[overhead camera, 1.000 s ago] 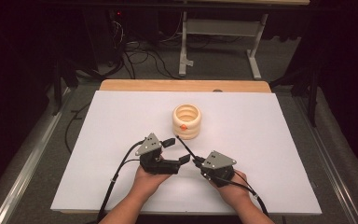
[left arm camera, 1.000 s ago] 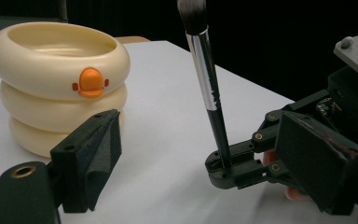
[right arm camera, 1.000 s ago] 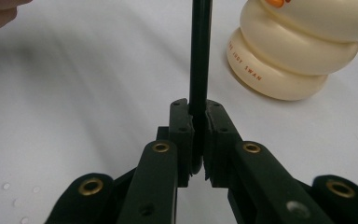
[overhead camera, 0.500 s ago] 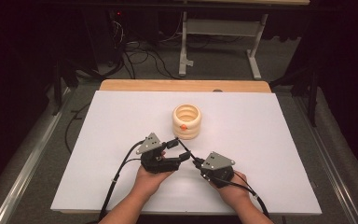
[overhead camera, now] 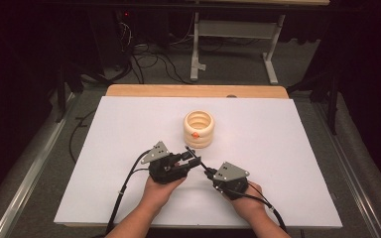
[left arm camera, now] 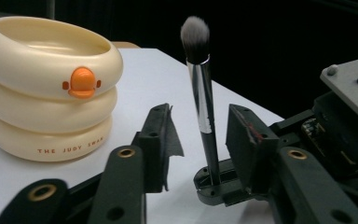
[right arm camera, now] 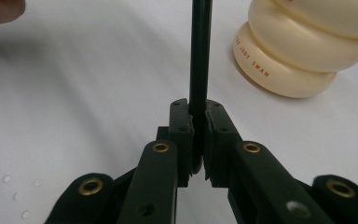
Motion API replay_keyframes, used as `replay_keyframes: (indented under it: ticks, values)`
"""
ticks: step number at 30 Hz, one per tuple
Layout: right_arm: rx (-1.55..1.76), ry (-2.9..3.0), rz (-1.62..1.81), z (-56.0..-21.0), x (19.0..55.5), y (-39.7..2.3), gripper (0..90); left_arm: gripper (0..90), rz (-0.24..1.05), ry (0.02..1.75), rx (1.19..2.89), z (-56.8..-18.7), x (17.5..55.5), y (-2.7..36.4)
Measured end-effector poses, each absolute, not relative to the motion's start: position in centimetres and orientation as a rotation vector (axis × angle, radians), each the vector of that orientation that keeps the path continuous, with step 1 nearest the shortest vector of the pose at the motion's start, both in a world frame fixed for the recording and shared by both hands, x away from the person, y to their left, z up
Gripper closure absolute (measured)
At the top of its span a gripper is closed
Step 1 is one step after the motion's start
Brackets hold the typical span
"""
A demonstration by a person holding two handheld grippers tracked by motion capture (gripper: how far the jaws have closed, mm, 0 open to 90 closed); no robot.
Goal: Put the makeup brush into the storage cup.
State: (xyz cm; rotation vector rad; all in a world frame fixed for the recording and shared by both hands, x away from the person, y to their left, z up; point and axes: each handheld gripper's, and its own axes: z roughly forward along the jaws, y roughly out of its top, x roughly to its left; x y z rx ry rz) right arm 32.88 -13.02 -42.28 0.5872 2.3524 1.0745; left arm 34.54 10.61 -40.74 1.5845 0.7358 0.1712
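A makeup brush [left arm camera: 200,93] is pinched by its black handle in the right gripper [right arm camera: 198,135], bristles pointing away from it. The left gripper [left arm camera: 198,140] is spread, its jaws standing either side of the brush without touching it. Just beyond both — on the white tabletop [overhead camera: 287,144] — a cream ringed holder [overhead camera: 198,129] is seen.

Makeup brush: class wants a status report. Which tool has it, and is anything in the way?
Right tool shut on makeup brush. Left tool open, jaws either side of brush. Cream ringed holder stands just beyond, apart.
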Motion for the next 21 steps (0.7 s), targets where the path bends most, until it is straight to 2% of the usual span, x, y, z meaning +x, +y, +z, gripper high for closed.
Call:
replay_keyframes:
  ticks: [8, 21]
  values:
    - [0.586, 2.352, 1.067, -42.24, 32.85, -13.02, 85.6, 78.7, 0.156, 0.704, 1.581, -40.67, 34.36, 10.68]
    - [0.566, 2.342, 1.068, -42.22, 32.85, -12.98, 85.6, 83.3, 0.130, 0.661, 1.570, -40.39, 34.15, 10.53]
